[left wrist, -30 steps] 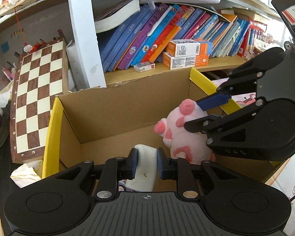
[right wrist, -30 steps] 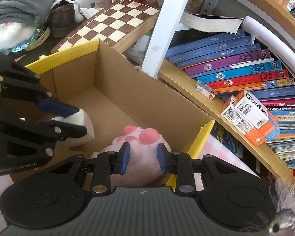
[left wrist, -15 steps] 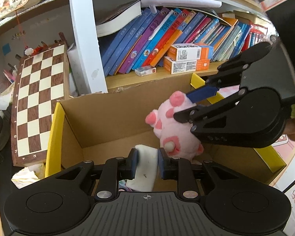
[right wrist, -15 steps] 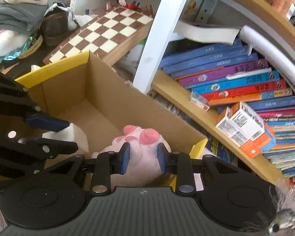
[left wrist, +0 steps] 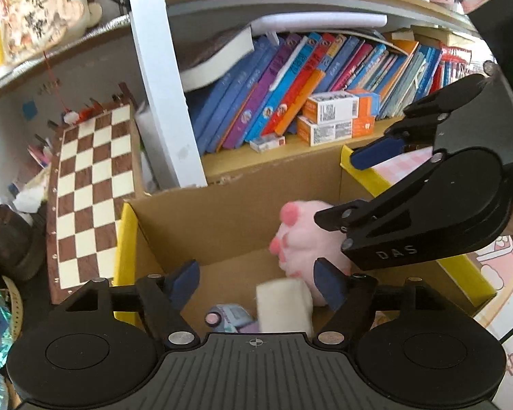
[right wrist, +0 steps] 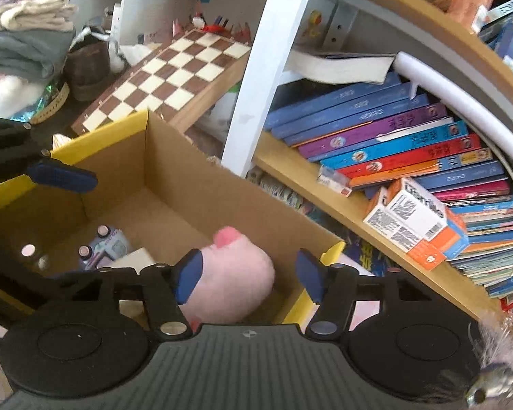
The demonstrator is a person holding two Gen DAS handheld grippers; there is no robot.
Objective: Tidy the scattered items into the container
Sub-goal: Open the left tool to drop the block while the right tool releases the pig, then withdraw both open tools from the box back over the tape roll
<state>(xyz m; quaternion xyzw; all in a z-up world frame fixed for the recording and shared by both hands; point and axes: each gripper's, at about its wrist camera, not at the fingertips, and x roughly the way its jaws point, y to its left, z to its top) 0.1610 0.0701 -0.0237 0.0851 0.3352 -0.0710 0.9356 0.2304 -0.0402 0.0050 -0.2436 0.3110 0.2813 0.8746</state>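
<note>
Both claws opening over the cardboard box point(left wrist: 222, 212): left claw point(left wrist: 256, 285) releasing the white block point(left wrist: 284, 307) at lower centre frame, right claw point(right wrist: 248, 275) releasing the pink plush point(right wrist: 236, 273), both items below the pads, inside the box.

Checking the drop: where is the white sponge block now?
In the left wrist view the white sponge block is inside the cardboard box, between the pink plush toy and a small purple toy.

Cardboard box point(left wrist: 222, 218) below the bookshelf, left gripper point(left wrist: 256, 285) over it with jaws opening, white block point(left wrist: 284, 307) loose between them, pink plush point(left wrist: 307, 249) inside the box under the right gripper point(left wrist: 355, 184)
</note>
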